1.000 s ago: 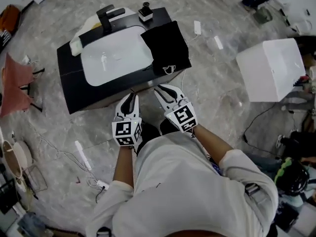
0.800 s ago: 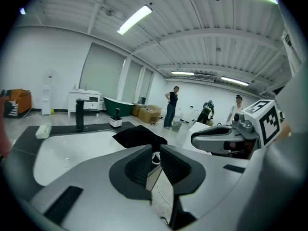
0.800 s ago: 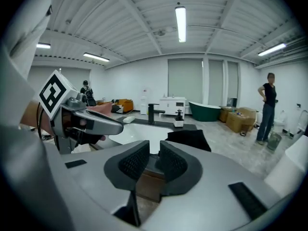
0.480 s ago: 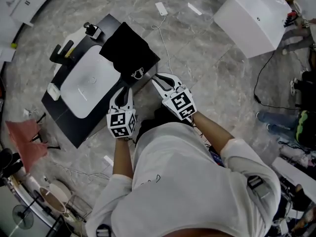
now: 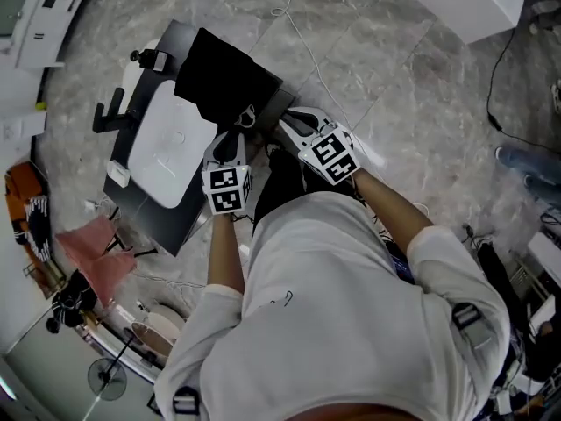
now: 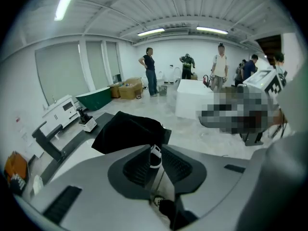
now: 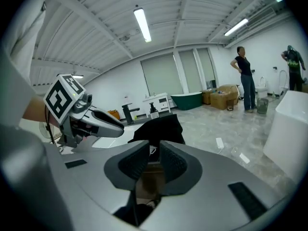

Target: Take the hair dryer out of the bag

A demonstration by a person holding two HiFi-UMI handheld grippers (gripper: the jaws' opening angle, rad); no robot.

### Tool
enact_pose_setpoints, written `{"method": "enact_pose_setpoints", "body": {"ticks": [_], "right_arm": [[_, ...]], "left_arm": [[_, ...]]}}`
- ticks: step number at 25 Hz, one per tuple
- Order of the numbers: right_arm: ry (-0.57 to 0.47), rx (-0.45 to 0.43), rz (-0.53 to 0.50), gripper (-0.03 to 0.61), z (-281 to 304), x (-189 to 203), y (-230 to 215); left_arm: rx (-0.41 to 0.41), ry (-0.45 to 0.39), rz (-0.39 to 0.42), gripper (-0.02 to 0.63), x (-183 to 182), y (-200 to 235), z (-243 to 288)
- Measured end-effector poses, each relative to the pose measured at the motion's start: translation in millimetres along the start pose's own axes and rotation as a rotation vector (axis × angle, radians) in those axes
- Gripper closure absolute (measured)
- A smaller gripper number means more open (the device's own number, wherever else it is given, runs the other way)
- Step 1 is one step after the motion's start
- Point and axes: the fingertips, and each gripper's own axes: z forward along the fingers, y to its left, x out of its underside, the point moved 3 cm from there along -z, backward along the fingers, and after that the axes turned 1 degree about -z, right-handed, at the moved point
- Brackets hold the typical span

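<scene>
While I am hovering by the black bag (image 5: pixel 223 82), the right tool (image 5: pixel 287 117) is gaping narrowly, empty; the left tool (image 5: pixel 230 137), also empty, has just been opening.

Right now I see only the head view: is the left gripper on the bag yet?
Observer: No. Seen from its own camera, the left gripper has just been opening its jaws. Nothing is pressed between them, and the black bag lies just ahead.
Operator: And the right gripper?
Observer: Its own camera shows the right gripper with jaws slightly apart and empty, pointed at the bag.
</scene>
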Motion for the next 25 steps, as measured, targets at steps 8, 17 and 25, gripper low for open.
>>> {"method": "enact_pose_setpoints", "body": {"ticks": [8, 17, 25], "right_arm": [[0.072, 0.011, 0.056, 0.514, 26, 20, 11], [0.13, 0.041, 0.067, 0.514, 54, 15, 24], [0.178, 0.06, 0.074, 0.514, 82, 11, 30]], "left_arm": [[0.063, 0.097, 0.108, 0.488, 9, 16, 39], [0.143, 0.152, 0.122, 0.457, 23, 38, 67], [0.26, 0.159, 0.112, 0.569, 18, 52, 81]]}}
